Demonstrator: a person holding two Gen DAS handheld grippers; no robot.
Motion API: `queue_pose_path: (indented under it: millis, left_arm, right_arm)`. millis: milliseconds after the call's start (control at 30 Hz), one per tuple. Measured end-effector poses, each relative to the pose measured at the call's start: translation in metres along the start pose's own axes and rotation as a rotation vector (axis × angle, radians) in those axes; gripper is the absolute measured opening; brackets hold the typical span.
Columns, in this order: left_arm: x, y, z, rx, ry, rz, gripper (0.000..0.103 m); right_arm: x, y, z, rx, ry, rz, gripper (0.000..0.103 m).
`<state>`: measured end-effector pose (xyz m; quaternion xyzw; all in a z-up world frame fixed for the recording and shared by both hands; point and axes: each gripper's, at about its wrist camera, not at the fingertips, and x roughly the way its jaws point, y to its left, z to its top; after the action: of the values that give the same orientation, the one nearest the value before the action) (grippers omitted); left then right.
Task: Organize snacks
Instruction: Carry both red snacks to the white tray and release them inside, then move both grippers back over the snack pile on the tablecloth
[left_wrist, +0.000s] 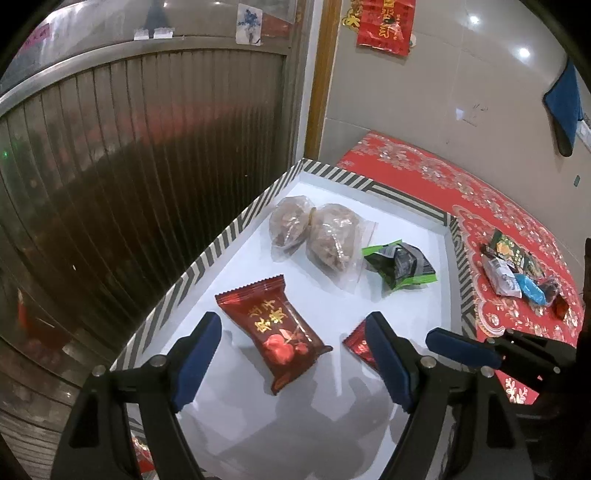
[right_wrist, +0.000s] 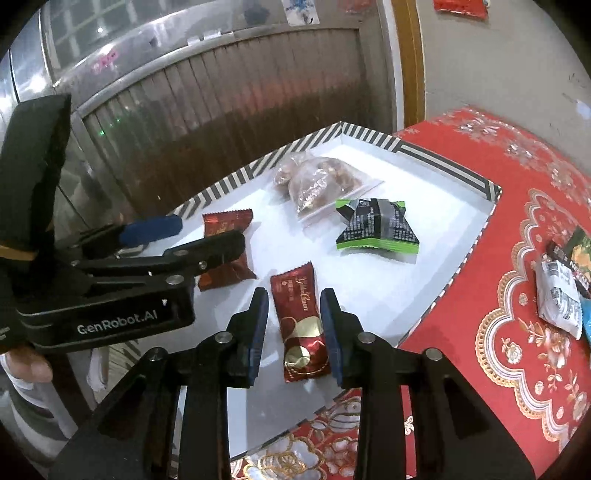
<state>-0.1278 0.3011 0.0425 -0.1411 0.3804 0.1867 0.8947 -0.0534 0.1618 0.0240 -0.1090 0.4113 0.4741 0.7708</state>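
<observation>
A white box with a striped rim (left_wrist: 221, 243) (right_wrist: 443, 162) holds the snacks. My left gripper (left_wrist: 291, 350) (right_wrist: 210, 229) stands open over a dark red packet with gold writing (left_wrist: 273, 328) (right_wrist: 221, 221), which lies flat on the box floor without touching either pad. My right gripper (right_wrist: 294, 295) straddles a second red packet with gold script (right_wrist: 301, 325) (left_wrist: 360, 345). That packet lies on the floor with a slit of white between it and the left pad, so the gripper is open. In the left wrist view one blue finger (left_wrist: 461, 347) of the right gripper shows.
Two clear bags of brown snacks (left_wrist: 314, 229) (right_wrist: 314, 181) and a green-black packet (left_wrist: 400, 266) (right_wrist: 376, 229) lie further back in the box. Several loose packets (left_wrist: 517, 273) (right_wrist: 561, 291) sit on the red tablecloth (left_wrist: 424, 173) to the right. A ribbed metal door (left_wrist: 147, 147) stands left.
</observation>
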Motion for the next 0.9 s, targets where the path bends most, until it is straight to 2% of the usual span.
queue_pose_path:
  millis: [100,200,333,667,700,733,800,900]
  left_arm:
    - [-0.004,-0.006,0.001,0.005,-0.005,-0.007,0.082]
    - [-0.008,-0.015,0.003,0.012,-0.013,-0.029,0.087]
    - [-0.01,-0.038,0.005,0.048,-0.015,-0.064,0.087]
    - [-0.009,-0.103,0.011,0.149,0.015,-0.14,0.087]
    - [-0.007,-0.111,0.013,0.167,0.025,-0.145,0.087]
    - [-0.007,-0.119,0.014,0.186,0.035,-0.147,0.087]
    - [-0.006,-0.134,0.017,0.22,0.052,-0.164,0.087]
    - [0.0,-0.156,0.025,0.239,0.083,-0.188,0.087]
  right_arm:
    - [-0.007,0.0,-0.002,-0.014,-0.002,-0.031,0.029]
    - [-0.023,-0.01,-0.005,0.02,-0.036,-0.028,0.029]
    - [-0.045,-0.027,-0.014,0.064,-0.071,-0.053,0.029]
    - [-0.084,-0.098,-0.041,0.192,-0.08,-0.176,0.029]
    - [-0.085,-0.103,-0.042,0.201,-0.077,-0.185,0.031]
    - [-0.087,-0.111,-0.044,0.209,-0.07,-0.196,0.041]
    - [-0.089,-0.126,-0.049,0.22,-0.047,-0.227,0.049]
    - [-0.095,-0.149,-0.057,0.238,-0.017,-0.248,0.049]
